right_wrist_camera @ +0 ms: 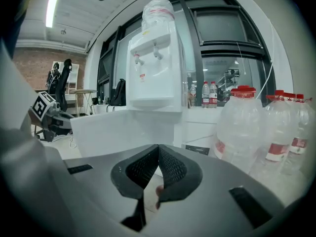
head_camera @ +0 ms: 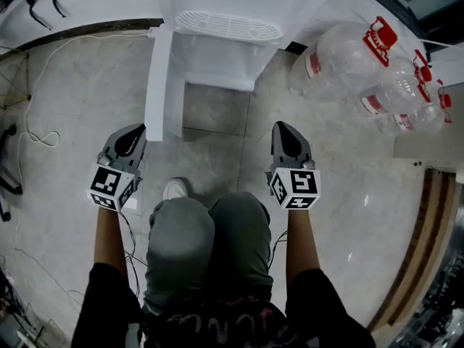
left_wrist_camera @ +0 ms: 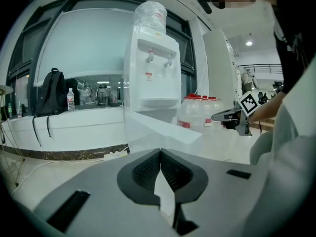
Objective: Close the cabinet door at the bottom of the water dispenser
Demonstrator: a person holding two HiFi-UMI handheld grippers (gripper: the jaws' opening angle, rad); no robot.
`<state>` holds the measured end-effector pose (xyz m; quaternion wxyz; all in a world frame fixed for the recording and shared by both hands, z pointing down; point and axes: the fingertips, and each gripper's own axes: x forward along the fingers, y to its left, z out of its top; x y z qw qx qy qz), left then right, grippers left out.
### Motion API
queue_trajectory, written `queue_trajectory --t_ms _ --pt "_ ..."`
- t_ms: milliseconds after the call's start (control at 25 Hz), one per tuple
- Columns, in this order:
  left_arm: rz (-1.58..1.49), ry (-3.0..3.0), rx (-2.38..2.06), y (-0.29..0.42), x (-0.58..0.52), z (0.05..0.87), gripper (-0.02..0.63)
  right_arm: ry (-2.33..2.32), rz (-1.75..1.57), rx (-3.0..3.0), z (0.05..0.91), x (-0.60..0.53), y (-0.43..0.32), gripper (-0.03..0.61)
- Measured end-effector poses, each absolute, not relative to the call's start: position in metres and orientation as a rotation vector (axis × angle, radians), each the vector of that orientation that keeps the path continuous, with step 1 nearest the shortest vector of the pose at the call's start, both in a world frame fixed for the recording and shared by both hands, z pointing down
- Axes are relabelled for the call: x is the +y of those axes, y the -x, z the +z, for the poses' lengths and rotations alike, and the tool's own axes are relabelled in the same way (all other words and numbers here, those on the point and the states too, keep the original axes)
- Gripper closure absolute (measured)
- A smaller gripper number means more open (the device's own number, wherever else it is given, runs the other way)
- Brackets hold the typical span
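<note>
The white cabinet door point(head_camera: 158, 85) stands swung open at the left of the water dispenser point(head_camera: 221, 46), just before the left gripper point(head_camera: 131, 135); both it and the right gripper point(head_camera: 287, 138) are clenched empty, and this panel, probably light and stiff, needs only a push near its free edge.

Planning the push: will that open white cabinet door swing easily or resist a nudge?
Probably swings easily: the cabinet door looks a thin flat panel standing wide open. Likely stiff, its edge runs straight. Its smooth face may let the left gripper slip.
</note>
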<state>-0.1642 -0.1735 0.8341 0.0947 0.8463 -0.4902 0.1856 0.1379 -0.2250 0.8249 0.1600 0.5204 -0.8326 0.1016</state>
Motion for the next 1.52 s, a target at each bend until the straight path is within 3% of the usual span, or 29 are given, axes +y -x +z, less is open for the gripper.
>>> queue_trajectory --t_ms 800,1520 --pt "0.349 -2.737 -1.144 0.033 -0.226 0.840 0.597 -1.607 0.344 -2.275 0.866 -0.212 -0.207 0.565" --pt "0.337 -2.844 -1.036 -0.064 -0.364 0.859 0.597 -1.712 0.403 -2.128 0.904 -0.227 -0.253 0.565"
